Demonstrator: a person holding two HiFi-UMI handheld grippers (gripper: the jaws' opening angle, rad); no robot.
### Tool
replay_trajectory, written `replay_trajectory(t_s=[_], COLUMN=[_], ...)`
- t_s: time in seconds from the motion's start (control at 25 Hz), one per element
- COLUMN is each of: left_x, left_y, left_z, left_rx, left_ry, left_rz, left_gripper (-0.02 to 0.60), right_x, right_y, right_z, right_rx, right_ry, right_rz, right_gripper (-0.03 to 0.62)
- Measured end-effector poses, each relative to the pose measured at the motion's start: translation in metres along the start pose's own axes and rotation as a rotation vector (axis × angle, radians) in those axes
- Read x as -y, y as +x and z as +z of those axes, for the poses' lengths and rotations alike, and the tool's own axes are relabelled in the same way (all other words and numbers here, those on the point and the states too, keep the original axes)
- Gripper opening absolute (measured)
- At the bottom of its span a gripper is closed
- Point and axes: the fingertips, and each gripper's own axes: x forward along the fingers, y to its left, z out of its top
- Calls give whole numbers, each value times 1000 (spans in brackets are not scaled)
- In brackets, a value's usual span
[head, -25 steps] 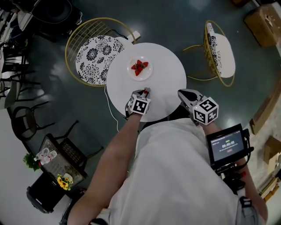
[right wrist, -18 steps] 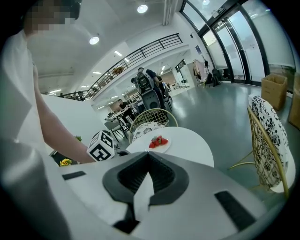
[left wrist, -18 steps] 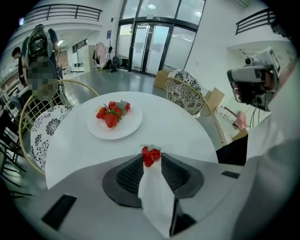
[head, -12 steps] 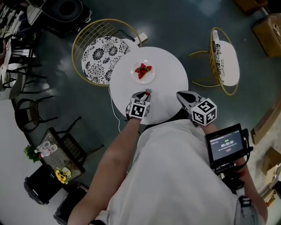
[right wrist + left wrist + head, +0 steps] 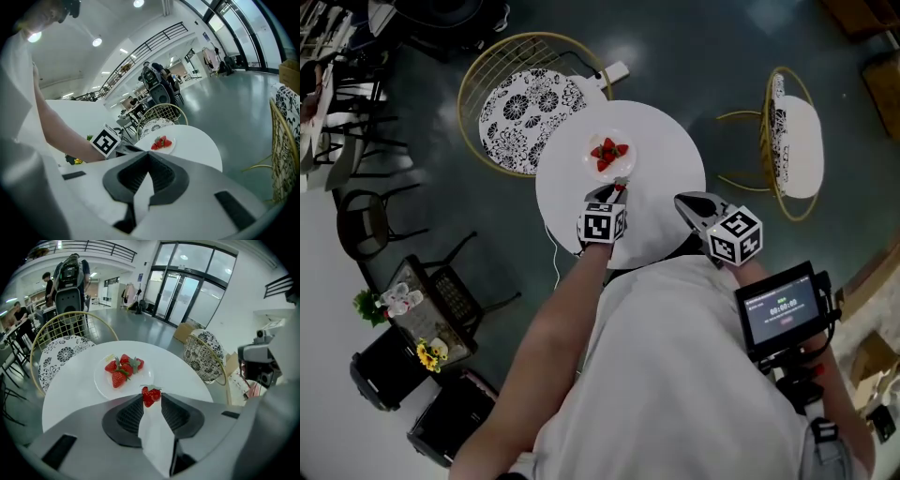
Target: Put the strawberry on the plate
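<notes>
While the left gripper (image 5: 151,398) is clamped on a single strawberry (image 5: 151,395), we read its state from the left gripper view: the two jaw tips pinch the red fruit from either side, with the green leaves pointing up. We locate this held strawberry over the round white table (image 5: 666,173), just on the near side of the white plate (image 5: 100,380) and apart from it. The plate sits toward the far part of the table top and carries a small pile of strawberries (image 5: 123,368), grouped at its middle. We cannot tell their exact count.

In the head view, the left gripper's marker cube (image 5: 601,225) lies over the near edge of the table. The right gripper (image 5: 685,202) is held to the right of the left one, over the near right edge of the table and well apart from the plate. In the right gripper view its jaw tips meet, and we see nothing between them.

A gold wire chair with a black-and-white patterned cushion (image 5: 525,108) stands at the far left of the table. A second wire chair (image 5: 795,145) stands to the right, apart from the table.
</notes>
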Motion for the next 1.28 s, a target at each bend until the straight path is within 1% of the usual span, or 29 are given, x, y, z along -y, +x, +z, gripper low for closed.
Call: replay_trajectory(t_s=[0.08,0.32,0.4,0.56,0.84,1.0,1.2,1.28], left_x=[-3,-2,-1,-8,-27,-27,-34,-34], left_y=[2,51,60,60,56,57,58,59], left_z=[5,34,39,42,33,31,34,33], left_rx=[3,-22,-21,-9,-34,-38,-41,-44], left_ry=[-28,-115,-133,-144,-181,-171,-156,-147], left_rz=[21,93,112,130,196,199,228,228], left_gripper=[126,126,126,126,126,126,126,127], right_x=[3,66,75,71,68,68,70,72], right_y=[1,3,0,2,1,-1,0,-1], right_z=[2,10,9,6,4,1,0,-2], right_rx=[-9,-34,-41,-55,-65,-68,-64,-66], right_ry=[2,25,30,30,44,48,50,50], right_rz=[11,58,68,76,75,71,69,66], right_gripper=[5,5,5,5,5,5,5,5])
